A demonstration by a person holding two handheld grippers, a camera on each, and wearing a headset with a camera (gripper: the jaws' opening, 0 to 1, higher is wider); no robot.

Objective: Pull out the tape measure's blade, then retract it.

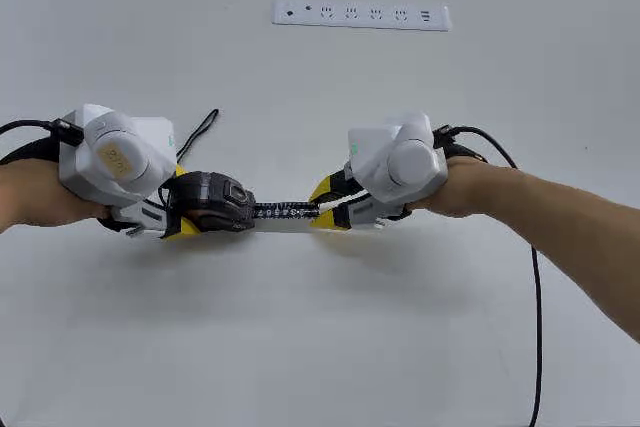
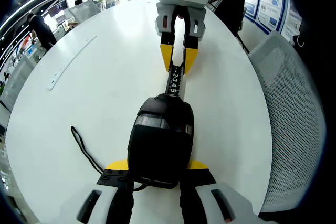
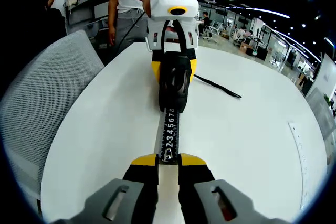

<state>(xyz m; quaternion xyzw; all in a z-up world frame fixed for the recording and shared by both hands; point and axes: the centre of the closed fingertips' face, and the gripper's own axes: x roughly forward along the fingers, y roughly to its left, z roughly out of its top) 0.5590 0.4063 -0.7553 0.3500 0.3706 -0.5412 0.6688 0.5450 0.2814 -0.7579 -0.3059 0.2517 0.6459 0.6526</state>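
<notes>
- While tape measure (image 1: 212,201) is clamped in left fingers (image 2: 118,165), blade (image 1: 285,211) tip is pinched in right fingers (image 3: 144,160).
- Pull-out judged early; straight, level draw required next.

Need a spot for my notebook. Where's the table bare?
Crowded: the middle, where the left gripper holds the tape measure and the right gripper its blade. Widest bare table lies at the near edge, left of the black cable. A free band runs between the power strip and the grippers.
</notes>
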